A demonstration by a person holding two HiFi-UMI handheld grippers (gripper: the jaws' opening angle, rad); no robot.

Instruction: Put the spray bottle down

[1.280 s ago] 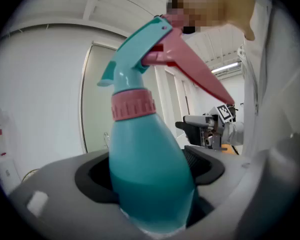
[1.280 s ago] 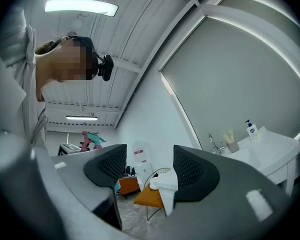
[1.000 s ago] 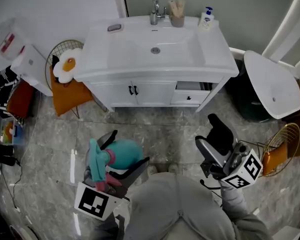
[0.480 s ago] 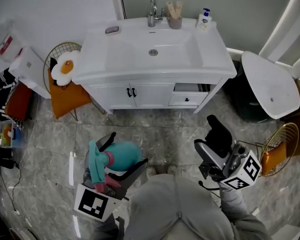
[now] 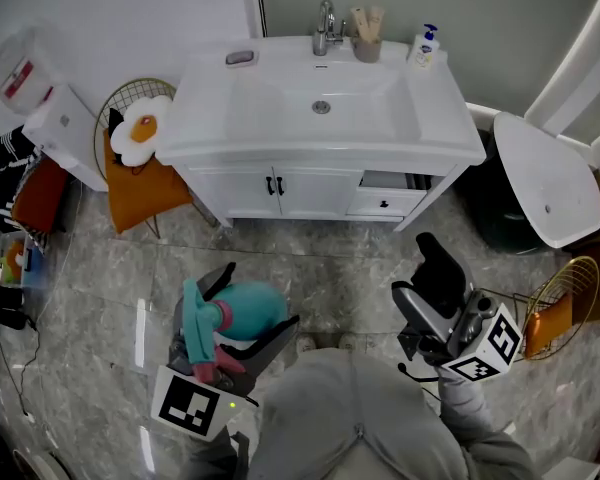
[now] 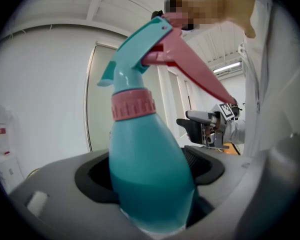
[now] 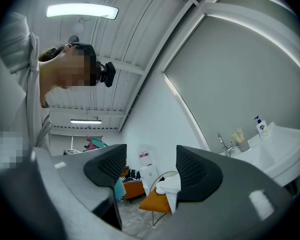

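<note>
I log 1 teal, pink-triggered plastic spray bottle (image 6: 150,184) clamped in left gripper (image 5: 250,306); right gripper (image 7: 150,171) gaping, apparently empty.

Bathroom mock-up, vanity sink (image 5: 280,108), faucet (image 5: 325,26)

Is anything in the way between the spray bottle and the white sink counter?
Nothing visible is. The left hand-held gripper holds the spray bottle over the floor, and only bare tiles lie between it and the sink counter. The counter's front edge has nothing on it.
</note>
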